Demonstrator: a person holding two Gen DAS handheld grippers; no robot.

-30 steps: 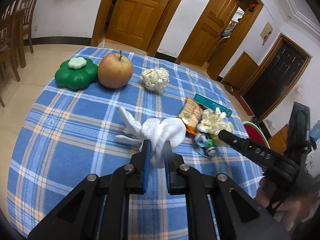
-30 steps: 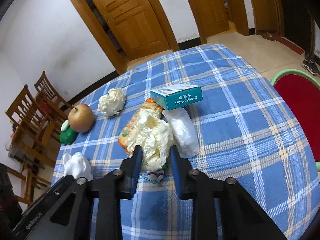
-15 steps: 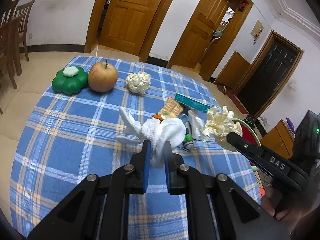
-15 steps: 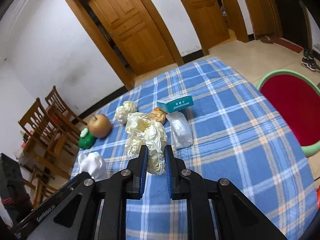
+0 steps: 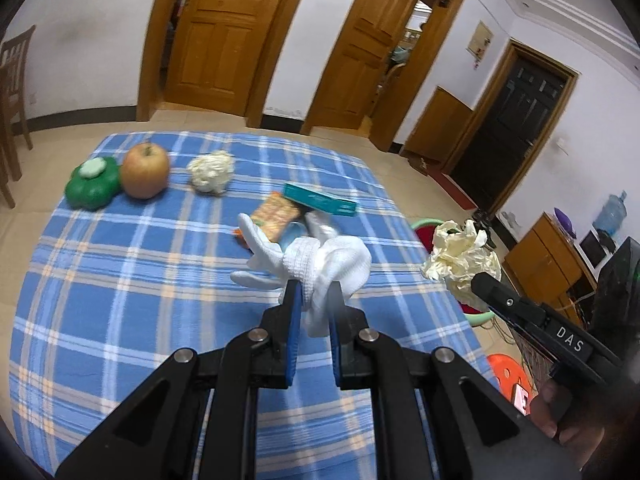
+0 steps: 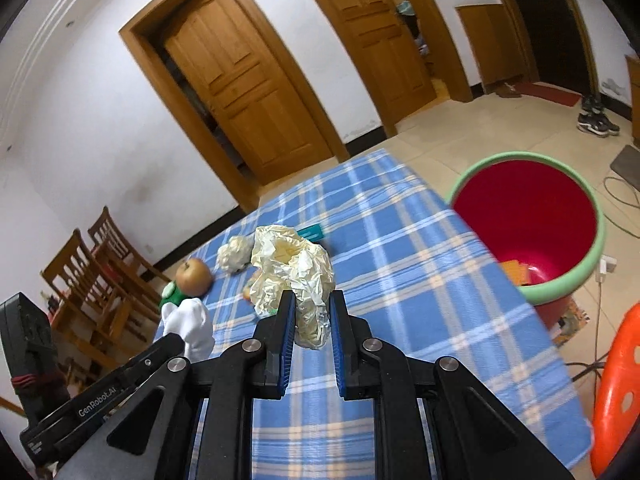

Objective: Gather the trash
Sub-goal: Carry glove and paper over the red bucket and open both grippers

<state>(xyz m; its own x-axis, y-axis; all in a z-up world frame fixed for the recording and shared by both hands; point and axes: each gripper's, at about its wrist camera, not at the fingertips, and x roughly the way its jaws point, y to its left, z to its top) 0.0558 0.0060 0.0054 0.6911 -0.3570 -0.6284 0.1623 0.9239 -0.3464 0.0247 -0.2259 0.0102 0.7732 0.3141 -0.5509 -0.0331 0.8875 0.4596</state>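
- Your worktop point(image 5: 120, 300) wears a blue plaid cloth in a white-walled room with wooden doors; a red bin with a pale green rim point(image 6: 592, 264) stands on the floor just past its edge
- Your left claw point(image 5: 312, 304) is clamped on a white knitted glove point(image 5: 320, 264), held clear of the cloth; your right claw point(image 6: 312, 312) pinches a crumpled cream plastic bag point(image 6: 296, 268), also lifted
- Both pieces look ready for the carry to the bin; next, bring each claw over the red mouth before you let go; light plastic may drift, so release low
- Left on the cloth: a crumpled white paper ball point(image 5: 210, 170), an orange snack wrapper point(image 5: 278, 216), a teal carton point(image 5: 320, 200); the russet apple point(image 5: 144, 170) and green clover-shaped box point(image 5: 92, 184) seem not trash
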